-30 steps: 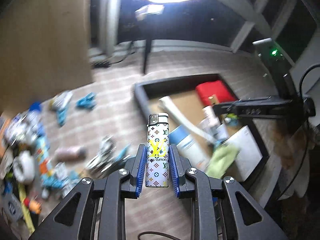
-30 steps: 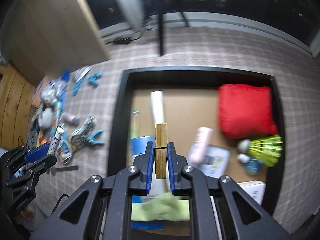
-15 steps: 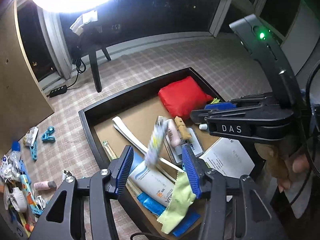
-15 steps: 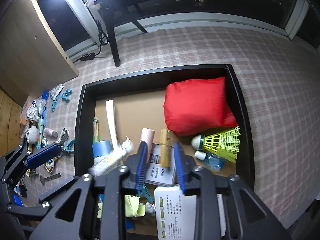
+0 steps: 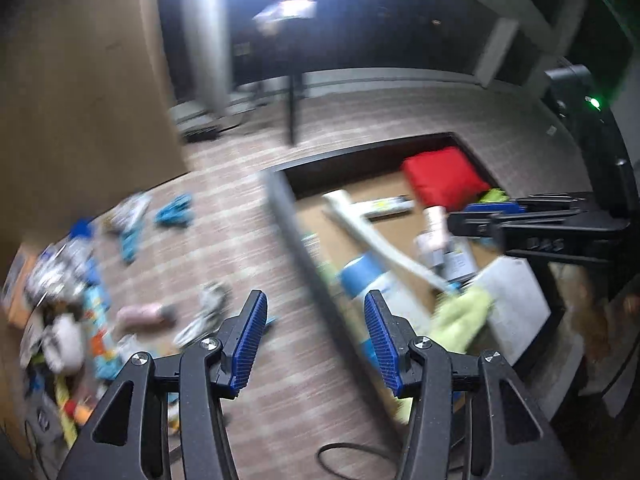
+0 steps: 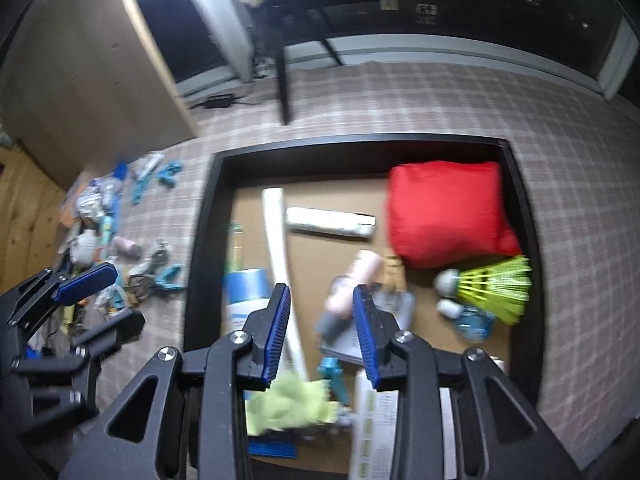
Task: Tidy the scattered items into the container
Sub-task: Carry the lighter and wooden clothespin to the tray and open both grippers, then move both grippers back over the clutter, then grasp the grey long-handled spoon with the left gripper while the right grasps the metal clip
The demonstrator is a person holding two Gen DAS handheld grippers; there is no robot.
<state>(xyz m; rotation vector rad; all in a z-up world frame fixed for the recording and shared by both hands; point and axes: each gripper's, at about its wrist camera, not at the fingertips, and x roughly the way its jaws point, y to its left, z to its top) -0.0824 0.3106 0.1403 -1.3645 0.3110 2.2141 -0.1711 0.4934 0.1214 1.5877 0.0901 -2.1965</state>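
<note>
My left gripper [image 5: 316,340] is open and empty above the plaid floor, just left of the black tray's rim [image 5: 288,216]. My right gripper [image 6: 322,332] hovers over the tray [image 6: 204,240] with its jaws opening and nothing gripped; a pink tube [image 6: 356,280] lies below them. A whitish patterned lighter [image 6: 330,222] and a wooden clip [image 6: 394,268] lie in the tray near the red pouch [image 6: 444,212]. Scattered small items [image 5: 80,280] sit in a blurred pile at the left, with blue clips [image 5: 174,210] and a pink bottle [image 5: 144,314].
The tray also holds a yellow-green shuttlecock [image 6: 492,288], a green cloth [image 6: 288,404], a white strip [image 6: 276,240] and papers. A dark furniture leg [image 6: 282,88] and a power strip [image 6: 218,101] stand behind it. A wooden cabinet [image 6: 80,60] rises at the left.
Both grippers opened. The lighter fell from the left one and the wooden clip from the right one into the tray. The left view swung over the tray, then back toward the pile.
</note>
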